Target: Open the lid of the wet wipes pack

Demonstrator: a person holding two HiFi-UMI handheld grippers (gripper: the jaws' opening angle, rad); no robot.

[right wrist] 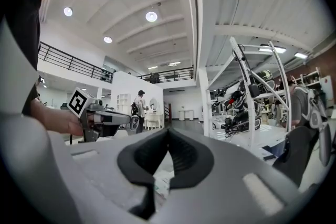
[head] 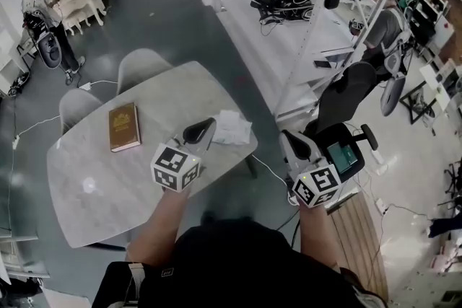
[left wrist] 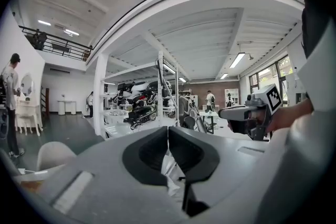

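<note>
While both hand-held grippers hang over the right end of the table (head: 94,191), neither holds anything. The left gripper (head: 201,130) has its jaws pressed together at the tips with nothing clamped, and the right gripper (head: 291,143) is the same, tips closed and empty. The wet wipes pack (head: 232,128), white and flat, lies on the tabletop close to the right edge, just right of the left gripper's tip. The head view doesn't show whether that tip touches it, and the lid can't be made out at this size. The right gripper sits off the table edge, over the floor, apart from the pack and near a black office chair (head: 345,94). A brown book (head: 124,127) lies flat further left on the table, clear of the pack. Pale chairs (head: 142,68) stand at the table's far side. A person (head: 43,11) stands far off, top left.
</note>
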